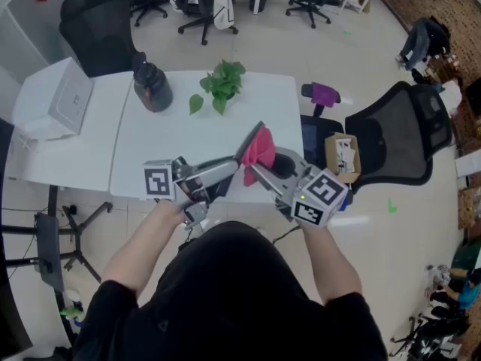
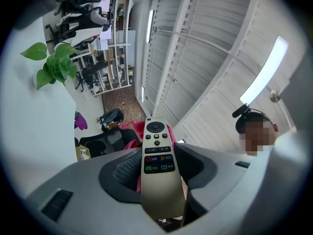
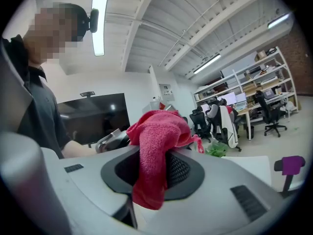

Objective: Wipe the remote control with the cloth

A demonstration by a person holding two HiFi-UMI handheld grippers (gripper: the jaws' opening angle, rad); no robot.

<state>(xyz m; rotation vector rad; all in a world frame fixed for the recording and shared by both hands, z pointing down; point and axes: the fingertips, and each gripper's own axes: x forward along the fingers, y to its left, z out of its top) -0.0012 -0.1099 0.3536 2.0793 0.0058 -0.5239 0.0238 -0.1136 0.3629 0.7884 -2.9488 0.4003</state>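
Above a white office table (image 1: pixel 150 149), the left gripper (image 2: pixel 161 170) is clamped on the lower body of the remote control (image 2: pixel 157 151), which juts past its jaws with the buttons up. The right gripper (image 3: pixel 154 173) pinches the pink cloth (image 3: pixel 156 136), bunched beyond its tips and apparently against the remote's far end. Stroke lengthwise with light pressure, keeping both grips firm.

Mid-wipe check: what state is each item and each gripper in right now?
Left gripper: shut on beige remote control.
Right gripper: shut on pink terry cloth.
Remote control: held in the air, far end angled upward.
Cloth: bunched, at the remote's far end.
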